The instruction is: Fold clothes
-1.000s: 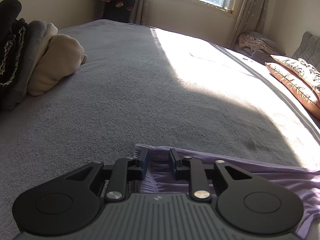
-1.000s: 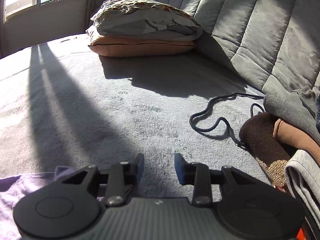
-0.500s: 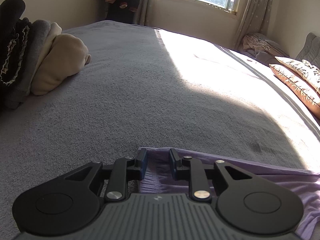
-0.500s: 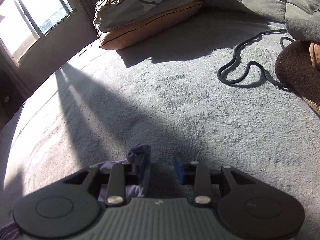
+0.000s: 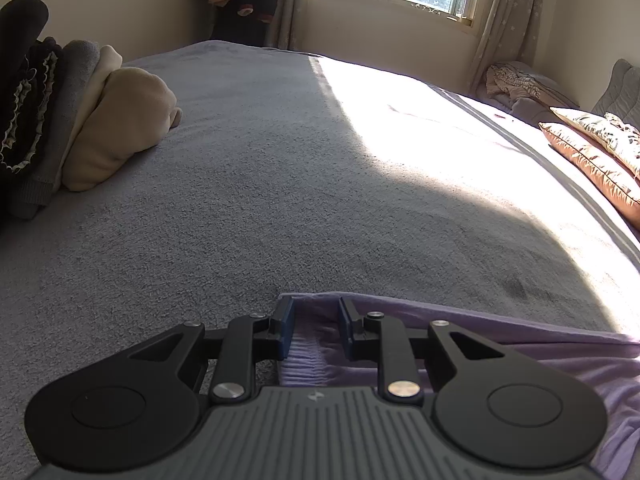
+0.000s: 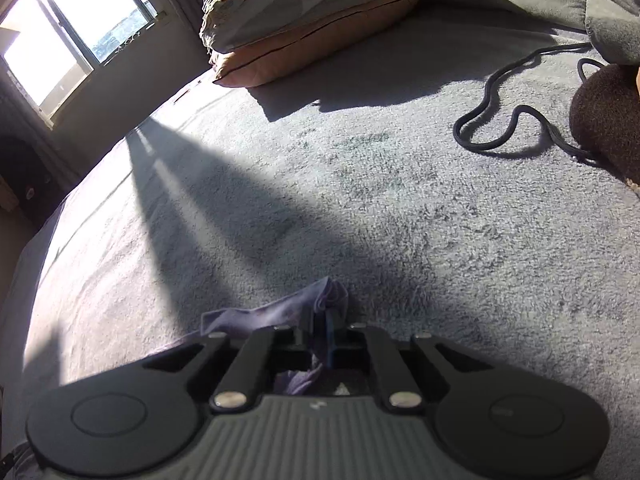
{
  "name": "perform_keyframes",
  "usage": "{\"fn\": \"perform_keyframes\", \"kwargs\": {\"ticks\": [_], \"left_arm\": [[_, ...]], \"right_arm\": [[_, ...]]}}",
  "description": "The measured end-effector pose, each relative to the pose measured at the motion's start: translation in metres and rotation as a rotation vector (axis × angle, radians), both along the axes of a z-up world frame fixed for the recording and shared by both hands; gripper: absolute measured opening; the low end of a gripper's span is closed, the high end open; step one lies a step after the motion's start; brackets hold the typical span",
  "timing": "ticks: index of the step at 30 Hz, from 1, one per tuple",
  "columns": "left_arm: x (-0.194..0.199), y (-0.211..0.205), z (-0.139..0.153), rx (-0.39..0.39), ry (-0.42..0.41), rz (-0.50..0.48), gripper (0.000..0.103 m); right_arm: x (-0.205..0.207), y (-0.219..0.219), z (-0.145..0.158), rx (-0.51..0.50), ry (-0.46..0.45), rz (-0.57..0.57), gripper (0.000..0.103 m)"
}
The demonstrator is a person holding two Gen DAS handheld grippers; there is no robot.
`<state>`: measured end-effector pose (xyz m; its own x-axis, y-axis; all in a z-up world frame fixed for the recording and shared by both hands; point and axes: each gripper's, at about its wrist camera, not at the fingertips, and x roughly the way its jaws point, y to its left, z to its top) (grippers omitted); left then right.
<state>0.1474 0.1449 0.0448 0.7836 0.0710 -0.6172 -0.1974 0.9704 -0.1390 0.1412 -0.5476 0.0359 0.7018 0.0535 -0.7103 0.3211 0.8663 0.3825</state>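
Bed (image 5: 248, 184): grey fleece cover, part sunlit, serving as the work surface; bare across its middle. Headboard end: quilted grey panel and stacked pillows (image 6: 304, 28), orange one undermost. Folded stack (image 5: 68, 120): dark, grey, cream and tan garments piled at the bed's far left edge, judged to be finished items. Unfolded heap: a brown garment (image 6: 608, 120) at the right edge of the right wrist view, with a black cord (image 6: 516, 120) looped beside it; judged still to do. Current item: lilac garment (image 5: 500, 344), thin, with a gathered ribbed band, lying flat on the near part of the bed, spread between the two tools; no fold in it visible yet. Left gripper (image 5: 316, 328): jaws part-way apart, straddling the band at the garment's left corner; whether the pads actually press the cloth cannot be told. Right gripper (image 6: 326, 340): jaws have just been closing and now stand clenched on the opposite corner of the lilac garment, cloth bunched up between and above the pads. Status: one corner secured, first fold of this item judged about to begin; at least the brown garment remains after it.
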Motion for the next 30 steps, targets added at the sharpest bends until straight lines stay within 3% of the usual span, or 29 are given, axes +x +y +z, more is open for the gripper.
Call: {"fn": "perform_keyframes", "kwargs": {"ticks": [5, 10, 15, 16, 21, 26, 30], "left_arm": [[0.0, 0.001, 0.0, -0.008, -0.001, 0.005, 0.025], [0.0, 0.0, -0.001, 0.002, -0.001, 0.005, 0.025], [0.0, -0.001, -0.001, 0.007, -0.001, 0.004, 0.025], [0.0, -0.001, -0.001, 0.007, -0.001, 0.004, 0.025], [0.001, -0.001, -0.001, 0.007, -0.001, 0.004, 0.025], [0.0, -0.004, -0.002, 0.021, 0.0, 0.002, 0.027], [0.0, -0.003, -0.002, 0.019, 0.0, 0.002, 0.027]], "right_arm": [[-0.004, 0.003, 0.017, -0.153, -0.029, -0.074, 0.003], [-0.008, -0.003, 0.027, -0.171, -0.027, -0.098, 0.003], [-0.004, -0.002, 0.011, -0.162, -0.016, -0.076, 0.006], [-0.004, -0.003, 0.01, -0.161, -0.013, -0.084, 0.01], [-0.007, -0.01, 0.013, -0.133, 0.016, -0.09, 0.014], [-0.006, -0.006, 0.003, -0.055, 0.022, -0.013, 0.014], [-0.004, 0.008, 0.004, -0.188, 0.037, 0.0, 0.003]]}}
